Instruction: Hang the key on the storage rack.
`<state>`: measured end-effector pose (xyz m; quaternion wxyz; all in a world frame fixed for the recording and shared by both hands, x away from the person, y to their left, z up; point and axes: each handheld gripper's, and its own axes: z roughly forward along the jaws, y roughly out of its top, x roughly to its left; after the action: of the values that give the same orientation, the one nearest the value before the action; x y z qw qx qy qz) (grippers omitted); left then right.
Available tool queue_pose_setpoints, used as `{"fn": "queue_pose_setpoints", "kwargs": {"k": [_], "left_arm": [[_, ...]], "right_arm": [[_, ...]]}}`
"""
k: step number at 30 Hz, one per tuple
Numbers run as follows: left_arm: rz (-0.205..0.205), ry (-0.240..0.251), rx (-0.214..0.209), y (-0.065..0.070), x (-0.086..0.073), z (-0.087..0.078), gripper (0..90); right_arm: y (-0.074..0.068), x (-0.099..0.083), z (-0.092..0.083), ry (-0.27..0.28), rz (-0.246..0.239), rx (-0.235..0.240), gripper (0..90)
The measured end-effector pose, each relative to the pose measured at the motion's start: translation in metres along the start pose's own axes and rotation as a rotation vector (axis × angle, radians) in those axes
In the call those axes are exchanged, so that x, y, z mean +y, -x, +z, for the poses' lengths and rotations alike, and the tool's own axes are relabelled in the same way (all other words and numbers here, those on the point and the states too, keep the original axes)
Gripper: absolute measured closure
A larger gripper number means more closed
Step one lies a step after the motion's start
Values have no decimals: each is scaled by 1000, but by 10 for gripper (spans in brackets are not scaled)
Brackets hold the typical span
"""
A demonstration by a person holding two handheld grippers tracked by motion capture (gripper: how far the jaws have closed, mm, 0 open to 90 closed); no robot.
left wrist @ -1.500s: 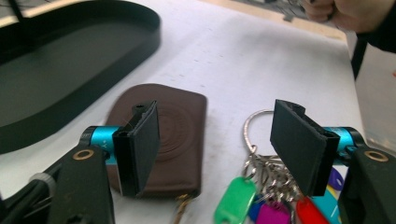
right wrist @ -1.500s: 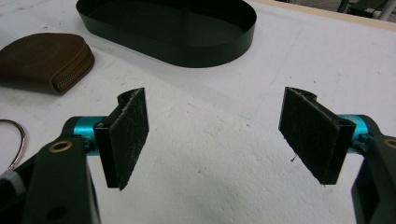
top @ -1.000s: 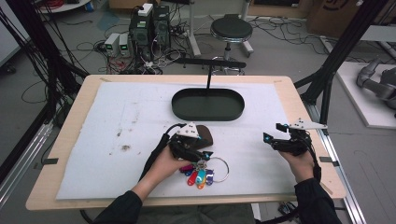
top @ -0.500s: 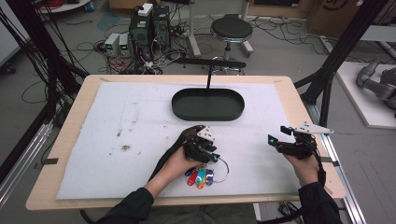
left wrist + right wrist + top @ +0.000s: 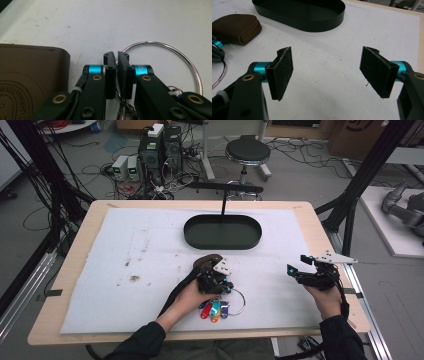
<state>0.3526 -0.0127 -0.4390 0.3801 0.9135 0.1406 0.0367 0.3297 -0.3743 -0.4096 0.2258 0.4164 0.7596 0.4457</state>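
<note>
Left gripper (image 5: 116, 58): in the left gripper view its jaws have just been closing and now stand pressed together on the thin wire of the key ring (image 5: 172, 53), which runs down between the pads; in the high view the left gripper (image 5: 220, 282) sits just on the near side of the tray, tipped down at the mat.
Key ring: a big silver loop lying flat on the mat, nearer the person than the tray; in the high view the key ring (image 5: 239, 301) curves out to the right of the left gripper.
Tags (image 5: 214, 310): red, blue and darker plastic tags bunched on the ring, on the near side of the tray, just below the left hand (image 5: 192, 296).
Pouch (image 5: 30, 80): brown leather with a stamped round mark, lying on the mat just beside the closed jaws, apart from the ring; in the right gripper view the pouch (image 5: 235, 28) shows its zip edge and lies close to the tray's wall.
Tray (image 5: 222, 232): black, oval, low-walled, in the middle of the mat toward its far edge.
Right gripper (image 5: 328, 72): jaws spread wide with nothing between them, held over bare mat; in the high view the right gripper (image 5: 300, 270) is right of the tray and nearer the person, well apart from the ring.
Mat (image 5: 125, 270): white, with a few dark specks, spread over the wooden table (image 5: 75, 240).
</note>
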Motion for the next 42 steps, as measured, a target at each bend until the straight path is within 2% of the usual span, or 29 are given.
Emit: {"fn": "queue_pose_setpoints", "kwargs": {"k": [5, 11, 14, 19, 23, 24, 29, 32, 38, 42], "left_arm": [[-10, 19, -12, -2, 0, -3, 857], [-22, 133, 2, -4, 2, -22, 860], [2, 184, 16, -1, 4, -32, 862], [41, 217, 11, 6, 8, -45, 862], [59, 226, -2, 11, 9, -50, 862], [75, 225, -7, 14, 9, -53, 862], [80, 231, -30, 17, 8, -56, 861], [86, 229, -58, 21, 6, -59, 859], [81, 197, -92, 21, 4, -58, 851], [85, 139, -119, 21, 2, -53, 847]], "right_arm": [[-1, 0, 0, 2, 6, 2, 273], [-1, 1, 0, 5, 4, 2, 273], [-1, 1, 1, 9, 3, 2, 273], [-1, 2, 2, 10, -1, 7, 273], [-2, 3, 3, 10, -3, 9, 273], [-2, 3, 3, 7, -2, 10, 273], [-3, 3, 3, 10, 1, 13, 273], [-3, 3, 3, 10, -5, 13, 273], [-4, 4, 4, 8, -4, 16, 273], [-3, 3, 4, 6, -3, 18, 273]]}}
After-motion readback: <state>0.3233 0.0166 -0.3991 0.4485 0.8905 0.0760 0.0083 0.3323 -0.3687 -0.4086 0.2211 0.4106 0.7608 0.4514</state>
